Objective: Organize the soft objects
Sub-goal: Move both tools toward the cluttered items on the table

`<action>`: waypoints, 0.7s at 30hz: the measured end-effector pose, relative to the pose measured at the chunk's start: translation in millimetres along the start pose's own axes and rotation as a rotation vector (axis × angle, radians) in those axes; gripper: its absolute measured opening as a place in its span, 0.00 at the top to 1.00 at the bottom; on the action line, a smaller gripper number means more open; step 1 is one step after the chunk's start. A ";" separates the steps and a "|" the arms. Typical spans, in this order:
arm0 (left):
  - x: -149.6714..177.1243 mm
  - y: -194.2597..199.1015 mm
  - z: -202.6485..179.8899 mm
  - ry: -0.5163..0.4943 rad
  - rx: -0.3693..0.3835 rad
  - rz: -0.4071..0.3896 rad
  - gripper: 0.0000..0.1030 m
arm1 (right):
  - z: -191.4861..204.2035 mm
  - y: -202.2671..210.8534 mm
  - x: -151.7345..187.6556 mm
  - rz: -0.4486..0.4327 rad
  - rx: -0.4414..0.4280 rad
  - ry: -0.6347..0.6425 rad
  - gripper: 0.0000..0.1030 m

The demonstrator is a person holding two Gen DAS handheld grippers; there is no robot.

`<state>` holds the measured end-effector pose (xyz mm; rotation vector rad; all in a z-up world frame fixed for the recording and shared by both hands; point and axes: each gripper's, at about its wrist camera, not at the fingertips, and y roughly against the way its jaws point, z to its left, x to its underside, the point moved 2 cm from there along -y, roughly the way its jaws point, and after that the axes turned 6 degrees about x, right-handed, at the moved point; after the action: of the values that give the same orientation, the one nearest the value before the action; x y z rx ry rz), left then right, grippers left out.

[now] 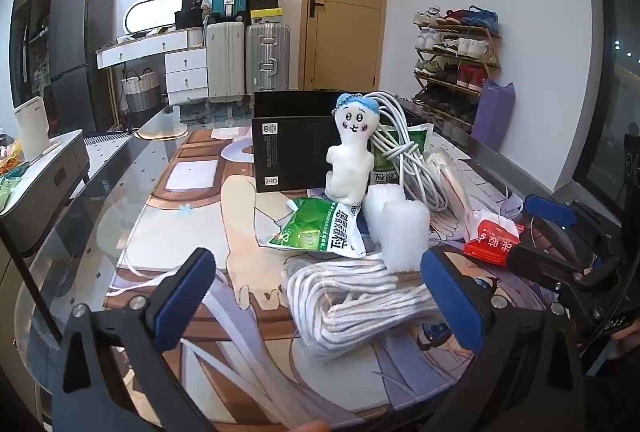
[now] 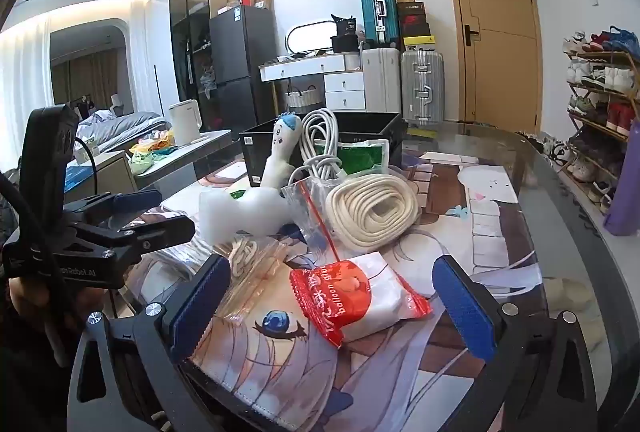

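The red-and-white packet (image 2: 356, 298) lies low centre in the right view, between our right gripper (image 2: 336, 302) fingers, spread wide and empty; we should close across its middle; the left gripper (image 1: 320, 296), equally agape, hovers over the striped cloth (image 1: 352, 304); black box (image 2: 320, 148) waits behind.

Left gripper (image 1: 318, 296): matt black plastic frame, metal screws, blue textured pads. Between its fingers, a bundle of white ribbed cloth (image 1: 352, 306) in clear film. Ahead, a fuzzy white plush (image 1: 348, 164), glossy green pouch (image 1: 320, 230), white foam (image 1: 400, 228), smooth white cable (image 1: 404, 156) and matt black box (image 1: 292, 156). Right gripper (image 2: 334, 304): a glossy red-and-white packet (image 2: 356, 302) between its fingers; beyond, rough cream rope (image 2: 372, 210). The tabletop (image 2: 560, 184) is glossy glass under a printed cloth mat (image 2: 492, 232).
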<state>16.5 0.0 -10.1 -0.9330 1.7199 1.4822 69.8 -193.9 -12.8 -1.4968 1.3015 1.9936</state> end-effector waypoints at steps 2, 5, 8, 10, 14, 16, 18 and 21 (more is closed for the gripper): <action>-0.3 1.0 0.1 0.002 -0.001 -0.006 0.00 | -1.4 1.4 -0.7 -0.005 0.004 0.012 0.01; 2.5 0.5 -4.0 0.000 -0.001 -0.017 0.00 | 4.9 8.1 0.8 -0.021 0.016 0.048 0.01; 2.1 9.6 -7.5 -0.016 -0.005 -0.028 0.00 | 6.5 0.9 1.1 -0.009 0.012 0.054 0.01; 1.4 10.7 -9.7 -0.022 -0.006 -0.026 0.00 | 6.8 3.3 0.4 -0.012 0.006 0.049 0.01; -2.2 12.7 -7.1 -0.020 0.008 -0.038 0.00 | 9.5 -0.2 0.4 -0.013 0.001 0.058 0.01; -2.0 10.7 -5.9 -0.019 0.007 -0.037 0.00 | 9.9 -1.4 0.4 -0.012 0.005 0.058 0.01; -1.3 10.1 -5.8 -0.019 0.005 -0.039 0.00 | 10.2 -1.3 0.3 -0.018 0.005 0.058 0.01; -1.7 8.8 -5.8 -0.026 0.002 -0.051 0.00 | 9.7 -0.1 0.3 -0.023 0.006 0.055 0.01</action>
<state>9.6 -4.7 -3.4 -0.9458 1.6668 1.4538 64.0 -186.1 -12.8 -1.5671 1.3051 1.9454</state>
